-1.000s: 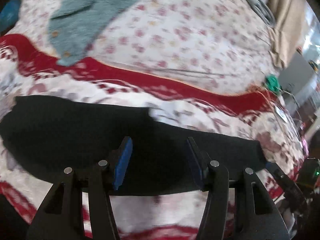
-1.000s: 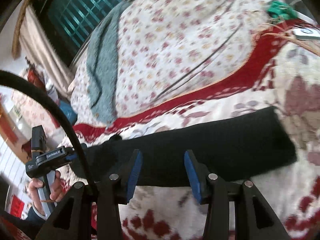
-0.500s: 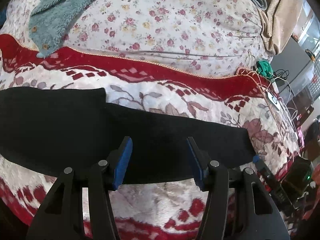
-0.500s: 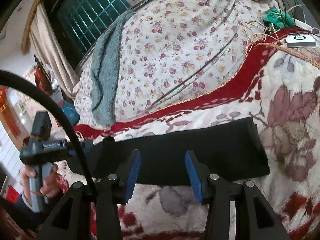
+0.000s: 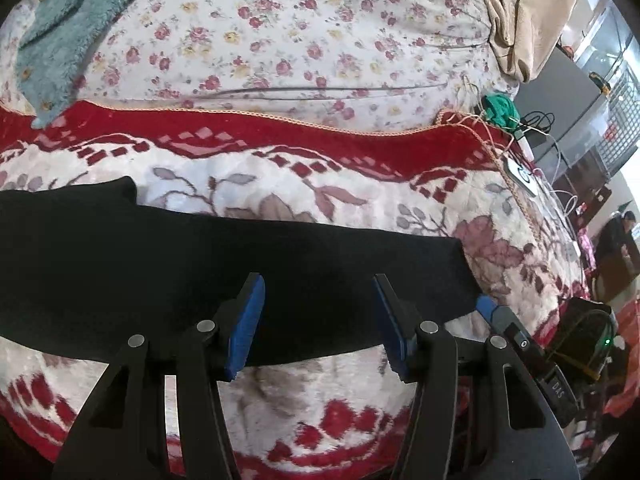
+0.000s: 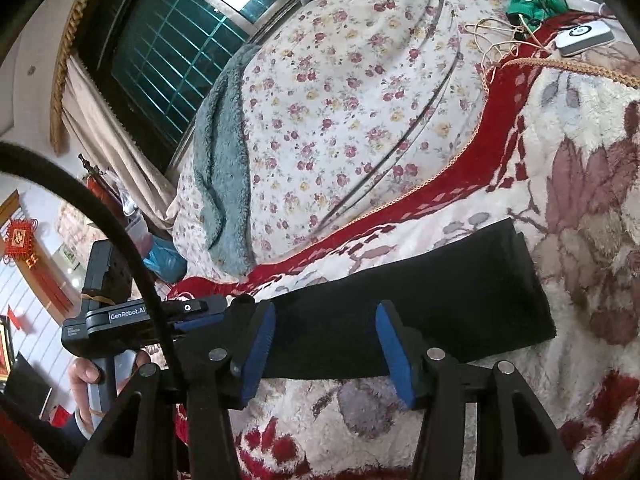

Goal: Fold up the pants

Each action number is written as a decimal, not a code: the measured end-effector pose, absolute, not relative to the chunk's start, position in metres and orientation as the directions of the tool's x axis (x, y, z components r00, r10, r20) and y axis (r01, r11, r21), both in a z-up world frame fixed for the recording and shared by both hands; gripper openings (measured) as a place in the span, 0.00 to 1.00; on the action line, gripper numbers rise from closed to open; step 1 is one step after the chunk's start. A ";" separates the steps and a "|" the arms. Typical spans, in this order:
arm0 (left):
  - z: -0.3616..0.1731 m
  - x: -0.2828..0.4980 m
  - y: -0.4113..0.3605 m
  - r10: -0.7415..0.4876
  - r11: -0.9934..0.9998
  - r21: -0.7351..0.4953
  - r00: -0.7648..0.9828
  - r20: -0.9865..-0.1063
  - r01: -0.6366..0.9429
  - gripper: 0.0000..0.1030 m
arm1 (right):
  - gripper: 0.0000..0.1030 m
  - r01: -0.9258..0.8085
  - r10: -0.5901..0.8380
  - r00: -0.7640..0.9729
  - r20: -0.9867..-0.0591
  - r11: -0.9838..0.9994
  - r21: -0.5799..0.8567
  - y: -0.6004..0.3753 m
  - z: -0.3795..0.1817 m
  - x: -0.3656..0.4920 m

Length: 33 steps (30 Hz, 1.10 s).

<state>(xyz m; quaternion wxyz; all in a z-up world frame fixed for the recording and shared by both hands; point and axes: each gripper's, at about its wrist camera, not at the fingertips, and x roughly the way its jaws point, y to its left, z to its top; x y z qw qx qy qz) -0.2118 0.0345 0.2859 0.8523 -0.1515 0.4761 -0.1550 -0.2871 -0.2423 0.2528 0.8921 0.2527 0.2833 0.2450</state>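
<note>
The black pants (image 5: 168, 272) lie flat in a long folded strip across the red and cream blanket (image 5: 280, 168). They also show in the right wrist view (image 6: 420, 300). My left gripper (image 5: 318, 316) is open and empty, just above the strip's near edge, near the middle. My right gripper (image 6: 324, 344) is open and empty over the near edge, toward the leg end. The right gripper's blue tip (image 5: 486, 306) shows by the pants' right end in the left view. The left gripper body (image 6: 132, 316) shows at the left in the right view.
A floral quilt (image 5: 300, 36) covers the far half of the bed, with a teal fleece garment (image 5: 60, 36) on it. A white device (image 6: 584, 38), cables and a green item (image 6: 532, 0) lie at the far right corner. A window (image 6: 172, 48) is behind.
Both grippers drew back toward the near edge and rose a little, so the pants look smaller. The left view turned to the right along the pants. Both jaws stayed open.
</note>
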 end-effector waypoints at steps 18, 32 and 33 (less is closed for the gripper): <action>0.287 -0.205 0.033 -0.507 0.859 -0.470 0.458 -0.730 0.203 0.55 | 0.60 -0.210 0.507 0.744 -0.434 0.795 0.569 -0.248 0.256 -0.289; 0.251 -0.140 0.043 -0.592 0.805 -0.530 0.312 -0.743 0.266 0.61 | 0.68 0.211 0.343 0.680 -0.648 0.755 0.621 -0.291 0.232 -0.294; 0.250 -0.134 0.037 -0.606 0.793 -0.538 0.294 -0.739 0.284 0.63 | 0.68 0.216 0.348 0.681 -0.645 0.746 0.630 -0.292 0.229 -0.294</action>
